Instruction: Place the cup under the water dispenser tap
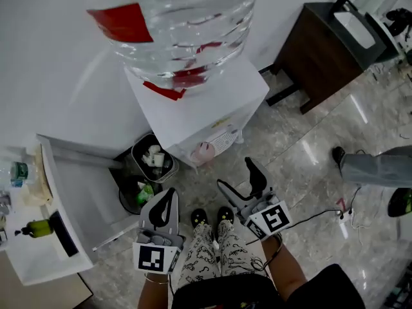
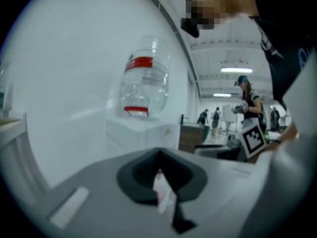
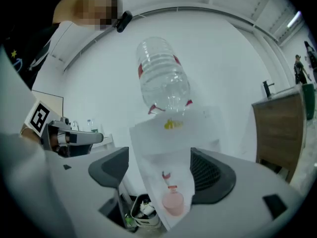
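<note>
Since the pink cup (image 1: 204, 152) already stands in the front recess of the water dispenser (image 1: 222, 98), I judge the placing done. What remains is a check, best made by holding both tools back and low so neither knocks it.

Nearest, my left gripper (image 1: 166, 201) has its jaws together on nothing. My right gripper (image 1: 237, 176) has its jaws apart and empty, aimed at the cup but well apart from it. Farther off, a waste bin (image 1: 153, 159) sits just beside the dispenser's corner on my left. The inverted water bottle (image 1: 187, 24) crowns the dispenser.

Only the right gripper view shows the red tap (image 3: 167, 175) directly above the cup; in the head view the dispenser's top edge hides it.
</note>
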`<action>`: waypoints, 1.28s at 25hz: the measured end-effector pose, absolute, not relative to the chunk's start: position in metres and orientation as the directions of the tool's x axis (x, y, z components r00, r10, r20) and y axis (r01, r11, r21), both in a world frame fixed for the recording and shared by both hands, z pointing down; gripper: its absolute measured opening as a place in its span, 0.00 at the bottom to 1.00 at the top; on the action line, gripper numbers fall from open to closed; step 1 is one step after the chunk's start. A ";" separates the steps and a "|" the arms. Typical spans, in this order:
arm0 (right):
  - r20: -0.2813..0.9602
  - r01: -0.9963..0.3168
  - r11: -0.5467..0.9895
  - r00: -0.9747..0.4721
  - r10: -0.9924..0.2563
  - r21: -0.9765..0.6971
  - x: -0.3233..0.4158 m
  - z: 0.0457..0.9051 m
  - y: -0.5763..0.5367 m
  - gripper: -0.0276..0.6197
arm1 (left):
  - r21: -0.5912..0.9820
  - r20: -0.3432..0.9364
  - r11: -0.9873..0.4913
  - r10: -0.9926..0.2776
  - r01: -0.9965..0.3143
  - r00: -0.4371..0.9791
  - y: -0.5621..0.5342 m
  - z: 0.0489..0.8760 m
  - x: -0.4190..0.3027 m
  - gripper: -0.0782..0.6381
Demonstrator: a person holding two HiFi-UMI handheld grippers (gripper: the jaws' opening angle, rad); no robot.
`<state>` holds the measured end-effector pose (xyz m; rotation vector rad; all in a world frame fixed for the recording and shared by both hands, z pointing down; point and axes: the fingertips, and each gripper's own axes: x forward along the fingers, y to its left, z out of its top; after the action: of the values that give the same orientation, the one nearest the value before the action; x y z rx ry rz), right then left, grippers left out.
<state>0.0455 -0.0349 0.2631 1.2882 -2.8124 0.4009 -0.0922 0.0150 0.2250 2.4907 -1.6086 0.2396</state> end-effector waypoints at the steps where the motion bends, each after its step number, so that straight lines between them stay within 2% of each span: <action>1: 0.127 -0.747 0.635 -0.661 -0.739 -0.195 0.048 0.236 -0.030 0.67 | 0.038 0.214 -0.424 -0.881 -0.905 0.422 0.018 0.204 -0.090 0.10; 3: 0.125 -0.752 0.646 -0.659 -0.741 -0.132 0.054 0.185 -0.021 0.62 | 0.021 0.198 -0.459 -0.869 -0.888 0.454 0.026 0.165 -0.086 0.10; 4: 0.120 -0.757 0.644 -0.653 -0.748 -0.109 0.057 0.163 -0.018 0.48 | 0.021 0.184 -0.473 -0.864 -0.881 0.469 0.028 0.147 -0.085 0.10; 6: 0.102 -0.759 0.641 -0.651 -0.752 -0.112 0.062 0.125 -0.011 0.08 | 0.023 0.147 -0.494 -0.858 -0.869 0.492 0.033 0.113 -0.083 0.10; 10: 0.068 -0.728 0.669 -0.683 -0.728 -0.147 0.054 0.078 0.010 0.07 | -0.034 0.094 -0.506 -0.860 -0.862 0.501 0.044 0.067 -0.081 0.10; 17: 0.047 -0.716 0.685 -0.695 -0.717 -0.135 0.043 0.042 0.027 0.07 | -0.037 0.016 -0.493 -0.870 -0.869 0.493 0.051 0.037 -0.075 0.10; 25: 0.065 -0.728 0.672 -0.684 -0.727 -0.137 0.042 0.053 0.022 0.07 | -0.028 0.065 -0.469 -0.882 -0.883 0.467 0.056 0.059 -0.086 0.10; 32: 0.055 -0.725 0.671 -0.684 -0.727 -0.152 0.042 0.048 0.011 0.07 | -0.027 0.035 -0.471 -0.882 -0.882 0.470 0.048 0.043 -0.083 0.10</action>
<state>0.0421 0.0110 0.0475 1.2521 -2.8814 0.2555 -0.0832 0.0484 0.0429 2.6980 -1.6186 0.0695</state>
